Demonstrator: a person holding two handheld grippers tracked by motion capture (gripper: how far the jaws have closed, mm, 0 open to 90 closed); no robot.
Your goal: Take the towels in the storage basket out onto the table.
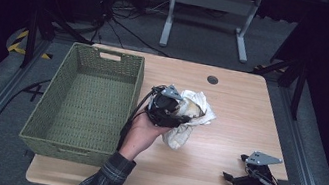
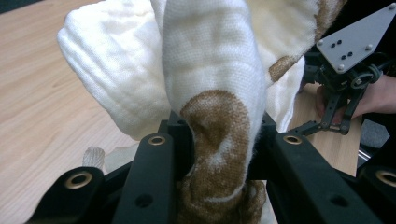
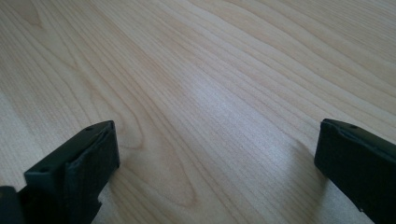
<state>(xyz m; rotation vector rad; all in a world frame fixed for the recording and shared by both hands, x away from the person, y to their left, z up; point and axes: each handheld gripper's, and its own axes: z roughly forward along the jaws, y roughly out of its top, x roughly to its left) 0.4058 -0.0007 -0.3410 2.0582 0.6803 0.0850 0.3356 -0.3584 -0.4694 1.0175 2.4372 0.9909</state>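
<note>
A white knitted cloth with brown patches (image 1: 189,114) hangs bunched in my left gripper (image 1: 177,112), held above the middle of the wooden table (image 1: 231,104). In the left gripper view the two black jaws press on the cloth (image 2: 212,84) from both sides, around a brown patch. My left gripper (image 2: 219,140) is shut on it. My right gripper (image 1: 232,177) rests low near the table's right front corner, held by a hand. In the right gripper view its jaws stand wide apart over bare wood, and my right gripper (image 3: 215,149) is open with nothing between its fingers.
A green woven basket (image 1: 49,103) with nothing in it stands on the left part of the table, just left of my left hand. A dark round grommet (image 1: 212,80) sits near the table's far edge. Beyond the table stands a white desk frame (image 1: 211,1).
</note>
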